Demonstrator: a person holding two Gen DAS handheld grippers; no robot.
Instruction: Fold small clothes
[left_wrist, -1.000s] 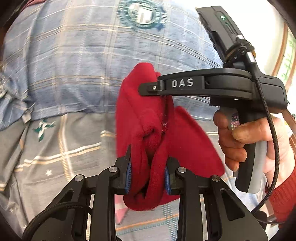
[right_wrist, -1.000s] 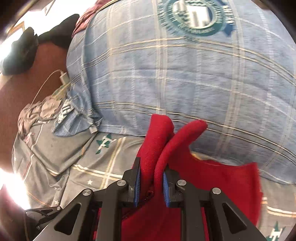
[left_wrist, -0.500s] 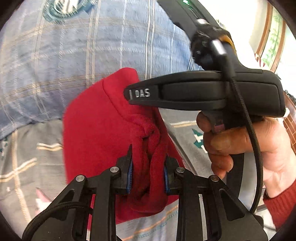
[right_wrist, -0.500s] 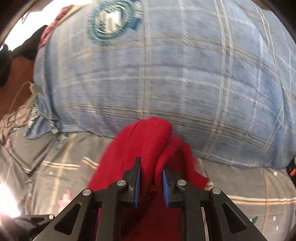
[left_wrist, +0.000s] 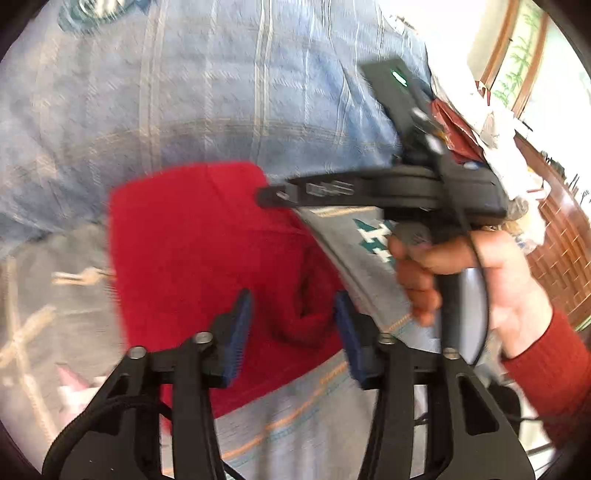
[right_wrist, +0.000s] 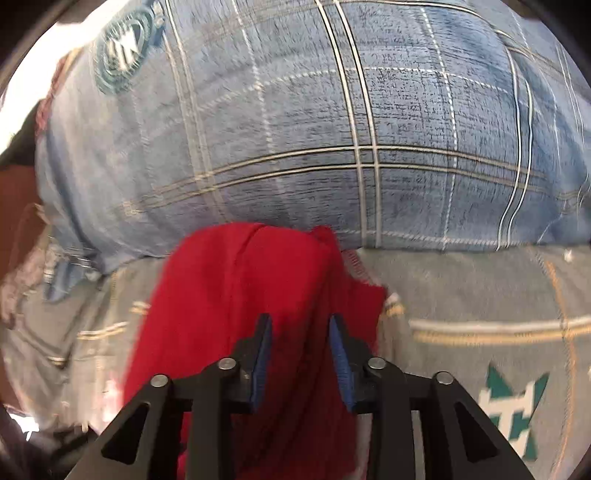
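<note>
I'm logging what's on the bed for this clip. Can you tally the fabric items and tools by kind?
Red garment: 1
Blue plaid pillow: 1
Grey patterned bedsheet: 1
Hand-held grippers: 2, left and right, both open
Total: 5

So that's one red garment (left_wrist: 192, 251) lying on one grey patterned bedsheet (right_wrist: 480, 295), one big blue plaid pillow (right_wrist: 332, 129) behind it, two grippers, left (left_wrist: 293, 314) and right (right_wrist: 300, 343), both with jaws apart, and one hand (left_wrist: 461, 273) showing.
</note>
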